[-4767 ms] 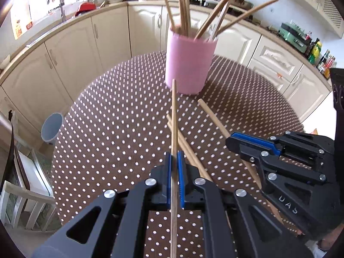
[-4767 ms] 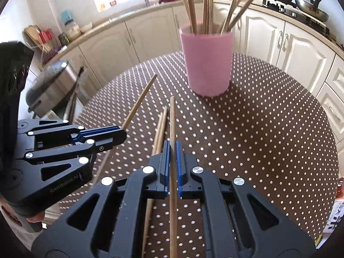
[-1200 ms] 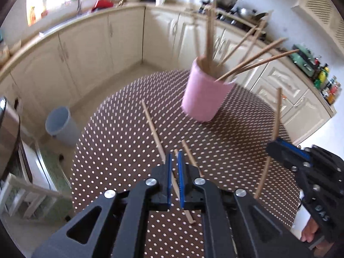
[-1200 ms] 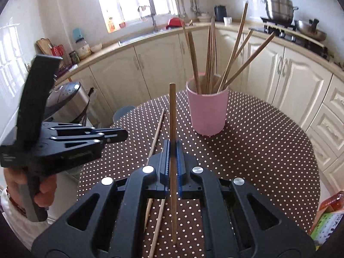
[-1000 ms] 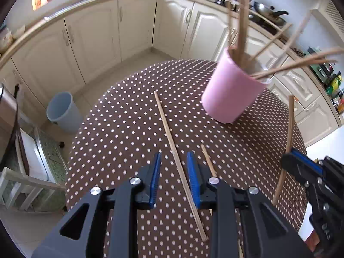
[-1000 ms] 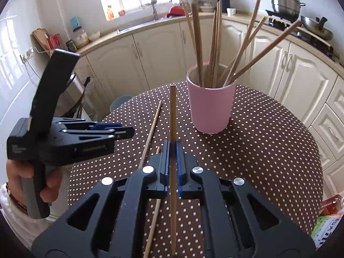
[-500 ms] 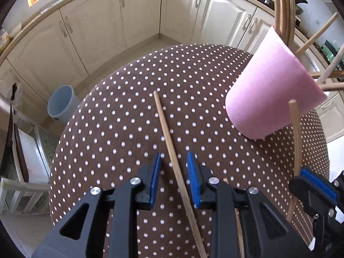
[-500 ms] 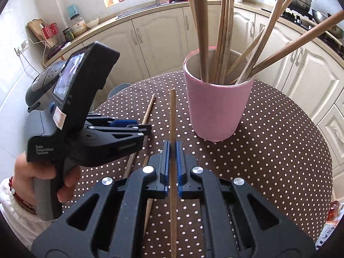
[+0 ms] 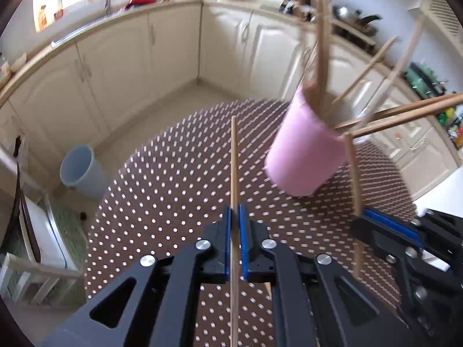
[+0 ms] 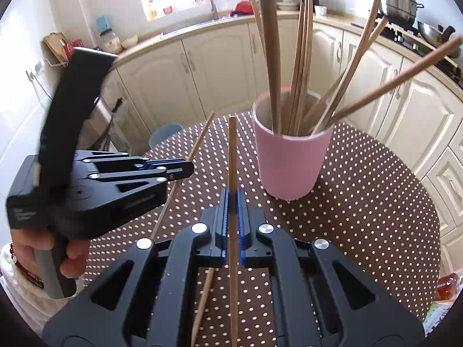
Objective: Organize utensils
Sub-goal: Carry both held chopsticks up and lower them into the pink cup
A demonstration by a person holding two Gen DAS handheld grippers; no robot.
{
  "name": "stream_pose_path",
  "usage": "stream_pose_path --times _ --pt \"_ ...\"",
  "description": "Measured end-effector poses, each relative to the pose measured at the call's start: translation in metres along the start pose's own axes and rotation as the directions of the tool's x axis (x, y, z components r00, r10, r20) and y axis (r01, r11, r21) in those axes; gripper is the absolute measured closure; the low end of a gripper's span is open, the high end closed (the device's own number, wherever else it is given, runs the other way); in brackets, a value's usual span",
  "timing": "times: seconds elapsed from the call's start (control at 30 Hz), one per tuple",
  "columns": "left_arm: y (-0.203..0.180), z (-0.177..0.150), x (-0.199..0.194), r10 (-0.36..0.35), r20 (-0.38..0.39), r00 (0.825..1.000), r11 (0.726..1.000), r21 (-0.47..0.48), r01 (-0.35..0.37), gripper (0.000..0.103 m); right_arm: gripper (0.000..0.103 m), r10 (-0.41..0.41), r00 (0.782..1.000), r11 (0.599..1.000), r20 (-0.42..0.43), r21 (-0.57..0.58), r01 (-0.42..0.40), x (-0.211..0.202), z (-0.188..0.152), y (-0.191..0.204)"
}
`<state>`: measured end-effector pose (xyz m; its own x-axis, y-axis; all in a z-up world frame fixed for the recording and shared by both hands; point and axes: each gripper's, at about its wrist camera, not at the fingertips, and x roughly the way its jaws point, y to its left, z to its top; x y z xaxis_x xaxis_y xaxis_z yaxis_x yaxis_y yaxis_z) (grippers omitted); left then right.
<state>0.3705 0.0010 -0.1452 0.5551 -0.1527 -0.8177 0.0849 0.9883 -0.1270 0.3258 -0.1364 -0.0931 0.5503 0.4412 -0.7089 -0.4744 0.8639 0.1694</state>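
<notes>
Both hand-held grippers, left and right, each clamp one chopstick just near of the pink cup on the dotted surface; risk: crowded sticks in the cup deflect the tip and tip the cup.

Both the left gripper and the right gripper are matte black plastic frames with triangular cut-outs, silver round screws and blue ribbed pads, while the hand wears a red bead bracelet and white sleeve.
</notes>
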Motion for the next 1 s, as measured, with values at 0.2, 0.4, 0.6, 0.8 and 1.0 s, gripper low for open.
stream_pose_path --times 0.2,0.4,0.6,0.8,1.0 --pt "-0.010 -0.009 -0.057 -0.048 0.131 0.990 0.999 0.031 0.044 0.097 0.097 0.000 0.997 1.000 0.082 -0.012 0.001 -0.038 0.002 0.012" --pt "-0.028 -0.020 -0.101 -0.074 0.237 0.969 0.995 0.082 0.056 0.097 0.097 -0.027 0.987 0.999 0.160 -0.022 0.031 -0.068 0.006 0.020" --pt "-0.043 -0.027 -0.126 -0.087 0.291 0.953 0.992 0.114 0.055 0.097 0.097 -0.038 0.966 0.999 0.256 -0.019 0.044 -0.095 0.006 0.023" --pt "-0.056 -0.025 -0.151 -0.075 0.355 0.932 0.990 0.138 0.027 0.097 0.097 -0.051 0.925 0.999 0.376 0.004 0.054 -0.123 0.009 0.019" --pt "-0.063 -0.010 -0.163 -0.089 0.394 0.915 0.989 0.144 0.034 0.097 0.097 -0.084 0.877 0.996 0.473 0.060 0.062 -0.141 0.013 0.005"
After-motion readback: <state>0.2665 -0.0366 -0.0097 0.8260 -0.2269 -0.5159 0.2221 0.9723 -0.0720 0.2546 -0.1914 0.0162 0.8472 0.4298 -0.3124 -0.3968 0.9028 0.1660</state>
